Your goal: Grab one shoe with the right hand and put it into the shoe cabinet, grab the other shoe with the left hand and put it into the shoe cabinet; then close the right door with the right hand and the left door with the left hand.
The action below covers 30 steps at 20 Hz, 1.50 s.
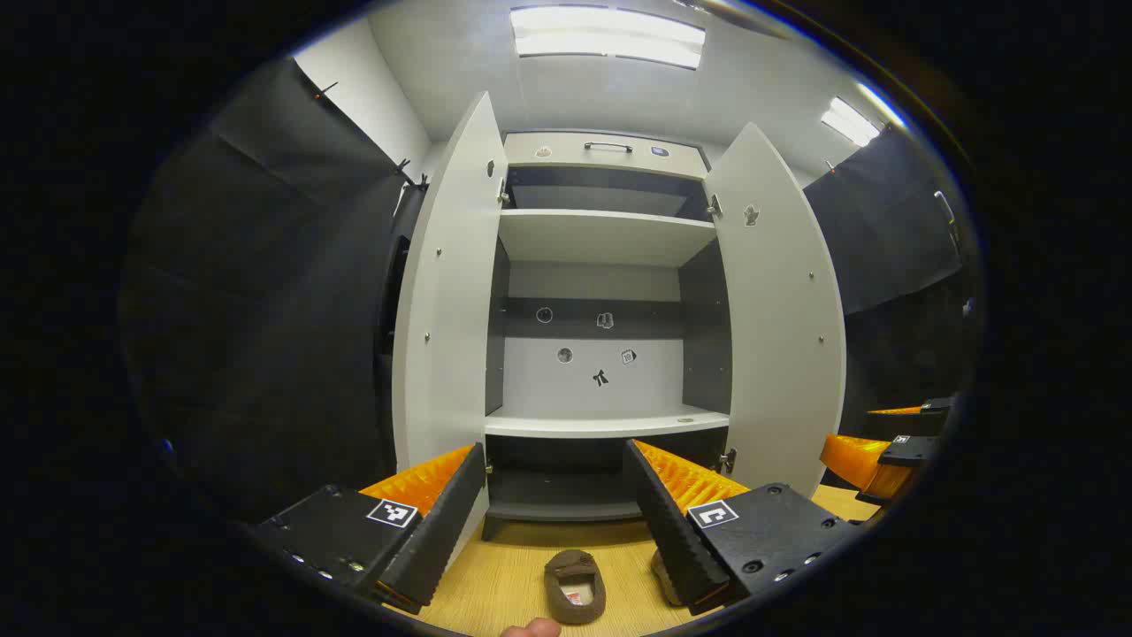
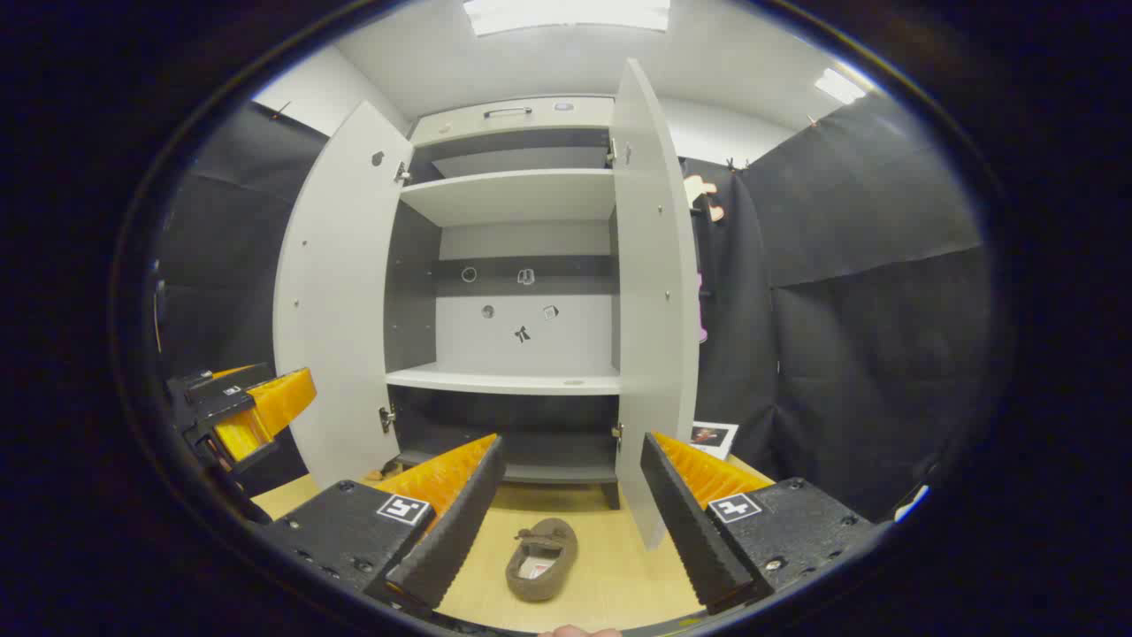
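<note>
My left gripper and right gripper gape wide; brown slipper lies lower centre, before both open cabinet doors.

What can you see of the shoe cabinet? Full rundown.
The cabinet is tall, pale grey outside with darker inner walls, and looks like laminated board. Both doors stand wide open: left door, right door, each on metal hinges. Inside are two light shelves and a dark bottom compartment, all bare. Small stickers dot the back panel. A top panel carries a dark handle. It stands upright on the wooden floor, short feet visible in the right gripper view. Neither gripper touches it.
</note>
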### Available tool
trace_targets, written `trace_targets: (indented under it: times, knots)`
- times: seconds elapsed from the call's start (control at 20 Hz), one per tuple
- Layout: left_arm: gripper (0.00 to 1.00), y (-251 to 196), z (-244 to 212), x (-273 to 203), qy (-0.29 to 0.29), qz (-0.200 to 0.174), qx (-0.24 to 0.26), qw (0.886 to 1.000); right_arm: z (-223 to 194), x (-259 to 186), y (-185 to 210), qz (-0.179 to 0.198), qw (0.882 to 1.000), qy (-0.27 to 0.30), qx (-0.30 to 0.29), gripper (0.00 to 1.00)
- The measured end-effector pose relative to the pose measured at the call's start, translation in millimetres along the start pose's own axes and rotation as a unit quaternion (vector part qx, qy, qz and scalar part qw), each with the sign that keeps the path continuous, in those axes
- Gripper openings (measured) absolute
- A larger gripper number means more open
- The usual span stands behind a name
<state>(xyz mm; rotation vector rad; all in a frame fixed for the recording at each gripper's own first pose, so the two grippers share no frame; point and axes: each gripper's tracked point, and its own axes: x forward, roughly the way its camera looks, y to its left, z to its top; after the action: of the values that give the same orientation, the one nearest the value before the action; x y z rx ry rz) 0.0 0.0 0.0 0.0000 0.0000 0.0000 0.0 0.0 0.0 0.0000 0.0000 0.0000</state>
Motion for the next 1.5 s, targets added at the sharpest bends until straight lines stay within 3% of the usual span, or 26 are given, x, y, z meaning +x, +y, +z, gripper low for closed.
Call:
trace_targets:
  times: [0.95,1.3,1.5]
  knots:
    - [0.95,3.8,-5.3,-1.0,0.01,0.005,0.0,1.0,-10.6,20.5,18.4,0.027,0.999,0.02,-0.006,0.99]
    - [0.95,14.6,-9.4,-2.5,0.016,0.017,0.001,1.0,-56.7,59.8,48.8,0.067,0.995,0.076,0.006,0.98]
    - [0.95,20.1,-15.1,-2.5,0.025,0.023,-0.003,0.999,-114.5,83.2,66.0,0.087,0.988,0.124,0.0,0.98]
